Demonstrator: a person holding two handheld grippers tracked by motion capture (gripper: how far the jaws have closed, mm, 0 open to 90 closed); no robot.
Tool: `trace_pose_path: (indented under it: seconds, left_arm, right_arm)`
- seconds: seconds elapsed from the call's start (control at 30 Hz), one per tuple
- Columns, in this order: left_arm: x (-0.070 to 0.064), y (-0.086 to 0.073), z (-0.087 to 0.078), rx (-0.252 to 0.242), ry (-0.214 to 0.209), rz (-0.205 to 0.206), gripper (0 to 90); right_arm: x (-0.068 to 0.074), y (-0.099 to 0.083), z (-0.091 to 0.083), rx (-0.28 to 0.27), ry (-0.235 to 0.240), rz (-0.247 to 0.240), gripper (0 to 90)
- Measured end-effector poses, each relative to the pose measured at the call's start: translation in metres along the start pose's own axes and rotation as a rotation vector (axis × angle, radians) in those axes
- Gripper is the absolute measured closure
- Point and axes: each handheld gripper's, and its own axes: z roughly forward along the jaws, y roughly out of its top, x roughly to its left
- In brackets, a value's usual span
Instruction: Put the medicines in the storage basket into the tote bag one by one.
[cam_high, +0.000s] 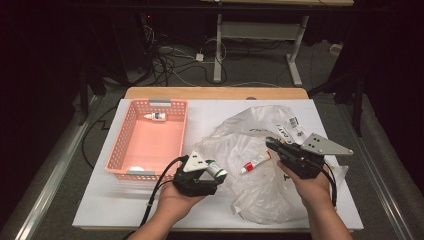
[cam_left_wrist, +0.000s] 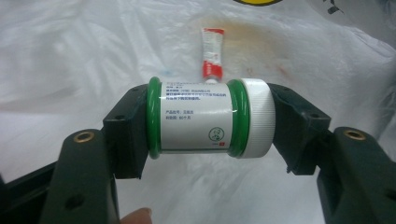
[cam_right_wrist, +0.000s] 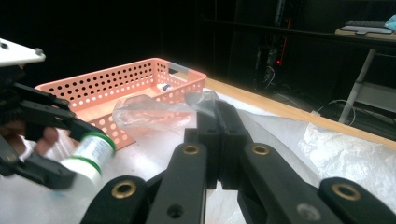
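Note:
A white bottle with green rings and a white cap (cam_left_wrist: 196, 116) lies sideways between the jaws of my left gripper (cam_left_wrist: 210, 122), which is shut on its two ends. In the high view this gripper (cam_high: 214, 172) holds the bottle (cam_high: 217, 169) at the left edge of a crumpled clear plastic bag (cam_high: 260, 145). A small red and white tube (cam_high: 254, 162) lies on the bag, just beyond the bottle (cam_left_wrist: 211, 51). My right gripper (cam_high: 270, 144) is shut on a fold of the bag (cam_right_wrist: 149, 111), and its jaws (cam_right_wrist: 217, 112) lift the film a little.
A pink perforated basket (cam_high: 119, 145) stands at the left of the white table, with a small white dropper bottle (cam_high: 155, 116) at its far end. The bag covers the middle and right of the table. Dark floor, cables and desk legs lie beyond.

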Motion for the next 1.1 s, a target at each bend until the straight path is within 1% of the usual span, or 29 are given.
trace_pose_path:
  seconds: [0.07, 0.17, 0.2, 0.3, 0.43, 0.53, 0.63, 0.67, 0.73, 0.83, 0.9, 1.0, 1.03, 1.1]
  left_arm:
    - [-0.003, 0.005, 0.011, -0.002, -0.016, -0.003, 35.4]
    - [-0.005, 0.014, 0.028, -0.002, -0.022, -0.007, 35.4]
    - [-0.007, 0.018, 0.036, 0.001, -0.020, 0.002, 35.3]
    - [-0.008, 0.029, 0.054, 0.000, 0.015, 0.028, 35.3]
    - [-0.002, 0.041, 0.078, 0.008, 0.061, 0.038, 35.3]
    - [0.005, 0.046, 0.097, 0.016, 0.084, 0.031, 35.3]
    - [0.011, 0.047, 0.115, 0.020, 0.100, 0.004, 35.3]
    - [0.013, 0.047, 0.121, 0.031, 0.095, 0.000, 35.2]
    - [0.017, 0.046, 0.131, 0.055, 0.108, -0.015, 35.2]
    - [0.022, 0.044, 0.140, 0.073, 0.108, -0.026, 35.2]
    - [0.023, 0.043, 0.142, 0.074, 0.106, -0.032, 35.1]
    - [0.024, 0.043, 0.142, 0.075, 0.113, -0.036, 33.9]
    - [0.023, 0.044, 0.140, 0.072, 0.113, -0.039, 29.8]
    - [0.021, 0.045, 0.136, 0.063, 0.105, -0.030, 28.9]
  right_arm:
    - [0.000, 0.000, 0.000, 0.001, 0.002, -0.002, 90.0]
    - [0.001, -0.001, 0.001, 0.004, 0.002, 0.002, 90.0]
    - [0.001, -0.001, 0.002, 0.006, 0.003, -0.001, 90.0]
    - [0.001, -0.002, 0.002, 0.010, 0.005, 0.000, 90.0]
    - [0.000, -0.002, 0.003, 0.009, 0.006, 0.000, 90.0]
    - [0.000, -0.003, 0.003, 0.007, 0.006, 0.002, 90.0]
    - [0.000, -0.003, 0.004, 0.013, 0.009, 0.005, 90.0]
    - [0.000, -0.003, 0.004, 0.012, 0.009, 0.003, 90.0]
    - [0.000, -0.004, 0.005, 0.010, 0.009, 0.006, 90.0]
    - [-0.001, -0.005, 0.006, 0.016, 0.007, 0.010, 90.0]
    - [-0.002, -0.006, 0.006, 0.018, 0.010, 0.012, 90.0]
    - [-0.002, -0.006, 0.006, 0.020, 0.008, 0.011, 90.0]
    - [-0.002, -0.006, 0.006, 0.019, 0.008, 0.013, 90.0]
    - [-0.002, -0.006, 0.006, 0.019, 0.008, 0.012, 90.0]
